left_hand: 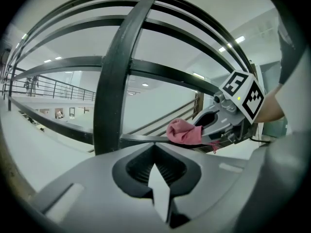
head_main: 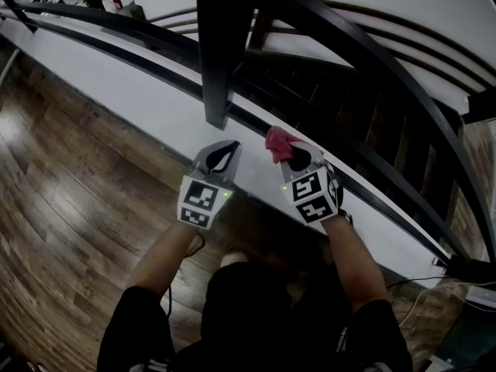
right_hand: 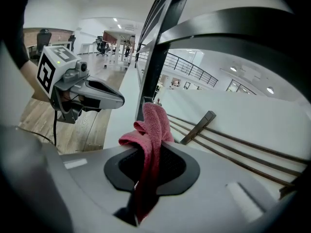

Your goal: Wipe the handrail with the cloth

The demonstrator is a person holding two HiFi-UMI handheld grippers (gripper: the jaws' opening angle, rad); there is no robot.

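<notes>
Pinched in the right gripper (right_hand: 142,193), the red cloth (right_hand: 153,125) is held just beside a lower bar of the handrail (head_main: 364,56). It is judged light, soft and floppy, best gripped at a bunched fold. Nothing is held by the left gripper (left_hand: 158,178), whose jaws are pressed together.

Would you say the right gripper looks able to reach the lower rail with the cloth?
Probably yes: the right gripper, shut on the cloth, sits right by the lower rail, nothing between.
</notes>
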